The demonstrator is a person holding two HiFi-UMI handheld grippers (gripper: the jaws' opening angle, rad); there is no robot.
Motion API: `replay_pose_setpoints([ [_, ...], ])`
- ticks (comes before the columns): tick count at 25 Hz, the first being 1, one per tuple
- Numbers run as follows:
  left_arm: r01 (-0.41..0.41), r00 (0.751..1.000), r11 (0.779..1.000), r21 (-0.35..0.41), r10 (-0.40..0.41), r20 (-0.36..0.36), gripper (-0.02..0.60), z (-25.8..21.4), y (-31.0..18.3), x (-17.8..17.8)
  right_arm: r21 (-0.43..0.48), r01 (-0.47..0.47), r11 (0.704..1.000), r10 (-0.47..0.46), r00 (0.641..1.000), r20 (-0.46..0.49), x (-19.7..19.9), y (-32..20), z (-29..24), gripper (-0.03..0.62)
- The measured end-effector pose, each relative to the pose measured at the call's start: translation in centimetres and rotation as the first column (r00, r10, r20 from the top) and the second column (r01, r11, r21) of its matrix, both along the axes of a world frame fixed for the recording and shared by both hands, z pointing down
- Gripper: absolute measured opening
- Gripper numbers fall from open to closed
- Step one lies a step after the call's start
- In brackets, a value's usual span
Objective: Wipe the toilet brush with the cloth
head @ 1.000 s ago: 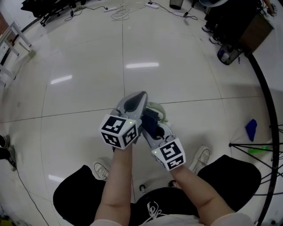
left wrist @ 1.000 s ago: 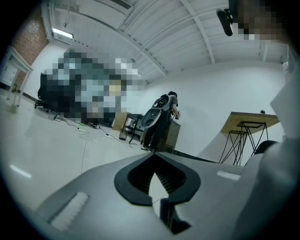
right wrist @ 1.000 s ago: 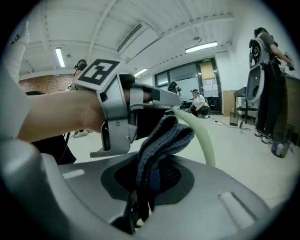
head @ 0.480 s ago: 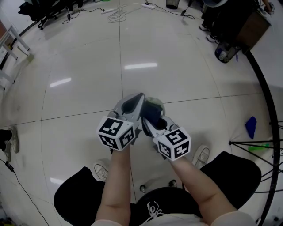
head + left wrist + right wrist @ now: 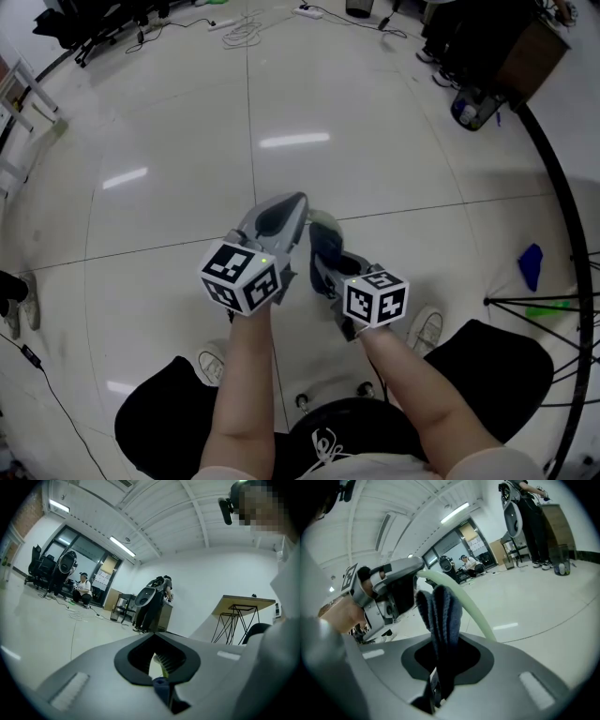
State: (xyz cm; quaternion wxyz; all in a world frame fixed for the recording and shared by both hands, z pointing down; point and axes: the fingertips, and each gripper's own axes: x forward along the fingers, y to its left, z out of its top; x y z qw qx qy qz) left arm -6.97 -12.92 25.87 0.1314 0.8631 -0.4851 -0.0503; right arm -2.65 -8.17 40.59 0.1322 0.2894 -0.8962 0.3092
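While the left gripper (image 5: 281, 212) keeps its fingers clamped on the toilet brush (image 5: 474, 612), the right gripper (image 5: 323, 234) pinches the dark cloth (image 5: 439, 616) just beside its pale green handle, above the floor (image 5: 178, 141).

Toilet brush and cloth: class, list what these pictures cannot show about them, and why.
1. Toilet brush head: head view, mostly hidden under the left gripper and right gripper; left gripper view shows only a sliver between the fingers.
2. Whether the cloth touches the handle: right gripper view, they overlap; cannot tell.
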Motion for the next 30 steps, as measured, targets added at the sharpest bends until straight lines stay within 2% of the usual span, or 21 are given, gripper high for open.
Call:
replay_pose_setpoints([
  [3,0.009,1.000,1.000,-0.001,-0.009,-0.007,0.006,0.4,0.0,0.0,-0.063,-0.057,0.996,0.057,0.998,-0.004,1.0,-0.6,2.4,0.061],
  [7,0.024,0.996,1.000,0.010,-0.023,-0.088,0.006,0.4,-0.4,-0.1,-0.142,-0.128,0.982,0.131,0.991,0.008,2.2,-1.6,4.6,0.061],
  [11,0.022,0.993,1.000,0.012,-0.021,-0.119,0.006,0.2,-0.5,-0.4,-0.238,-0.192,0.952,0.202,0.979,0.016,3.1,-2.0,7.0,0.061],
  [17,0.023,0.992,1.000,0.016,-0.020,-0.122,0.006,0.2,-0.2,-0.2,-0.367,-0.255,0.895,0.268,0.963,-0.014,4.7,-1.4,12.3,0.061],
  [21,0.025,0.992,0.999,0.021,-0.022,-0.123,0.006,0.1,-0.2,-0.4,-0.412,-0.252,0.876,0.251,0.966,-0.058,5.2,-0.5,14.9,0.061],
  [25,0.023,0.993,1.000,0.019,-0.021,-0.116,0.006,0.1,0.1,-0.4,-0.445,-0.220,0.868,0.233,0.972,-0.027,5.5,0.3,15.1,0.063],
  [27,0.021,0.994,1.000,0.019,-0.019,-0.105,0.006,0.1,0.2,-0.4,-0.449,-0.174,0.877,0.208,0.978,0.026,5.3,0.4,13.5,0.063],
  [30,0.038,0.996,0.999,0.025,-0.036,-0.080,0.006,0.0,0.5,-0.6,-0.396,-0.078,0.915,0.139,0.982,0.128,5.2,0.9,9.2,0.063],
])
